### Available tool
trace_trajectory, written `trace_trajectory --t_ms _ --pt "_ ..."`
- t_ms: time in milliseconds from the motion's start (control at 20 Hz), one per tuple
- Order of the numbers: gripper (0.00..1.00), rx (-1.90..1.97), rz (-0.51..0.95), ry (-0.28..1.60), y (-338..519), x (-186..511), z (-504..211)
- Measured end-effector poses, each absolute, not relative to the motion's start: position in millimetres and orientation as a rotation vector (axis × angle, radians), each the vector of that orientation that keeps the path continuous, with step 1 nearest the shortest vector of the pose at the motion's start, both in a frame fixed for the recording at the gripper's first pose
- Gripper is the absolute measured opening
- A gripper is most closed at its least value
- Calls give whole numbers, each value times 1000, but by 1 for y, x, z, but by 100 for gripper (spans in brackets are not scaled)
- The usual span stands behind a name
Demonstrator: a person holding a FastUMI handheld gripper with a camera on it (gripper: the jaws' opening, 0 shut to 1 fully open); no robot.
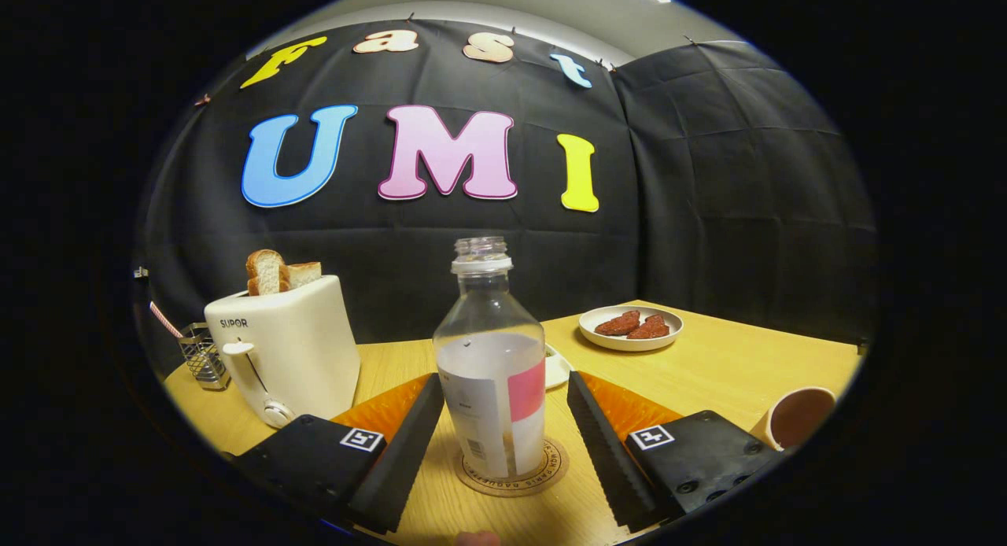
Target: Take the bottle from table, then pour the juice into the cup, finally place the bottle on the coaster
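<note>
A clear uncapped bottle [491,365] with a white and pink label stands upright on a round cork coaster [513,469] on the wooden table [708,365]. It holds pale liquid up to about half its height. My gripper [500,436] is open. The left finger [409,451] nearly touches the bottle's side, while the right finger [606,451] stands clear of it. A pinkish cup [796,417] sits beyond the right finger, tilted in this view, and its inside looks dark.
A white toaster [287,345] holding two bread slices stands left of the bottle. A metal rack [202,356] with a striped straw sits behind it. A white plate [631,327] with reddish pieces lies far right. A small white dish [557,367] peeks from behind the bottle.
</note>
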State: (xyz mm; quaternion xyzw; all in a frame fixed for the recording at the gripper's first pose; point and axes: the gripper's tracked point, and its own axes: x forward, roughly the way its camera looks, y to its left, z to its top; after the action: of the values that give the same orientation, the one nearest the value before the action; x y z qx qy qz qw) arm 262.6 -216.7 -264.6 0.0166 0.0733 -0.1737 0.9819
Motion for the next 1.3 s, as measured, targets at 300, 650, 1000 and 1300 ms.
trace_trajectory --t_ms 300,650,1000,1300 --pt "97 32 -330 159 -211 249 -256" --pt "97 9 -292 174 -195 205 -231" --pt "97 -55 -221 146 -163 143 -165" --pt "97 -68 -95 87 -102 113 -87"
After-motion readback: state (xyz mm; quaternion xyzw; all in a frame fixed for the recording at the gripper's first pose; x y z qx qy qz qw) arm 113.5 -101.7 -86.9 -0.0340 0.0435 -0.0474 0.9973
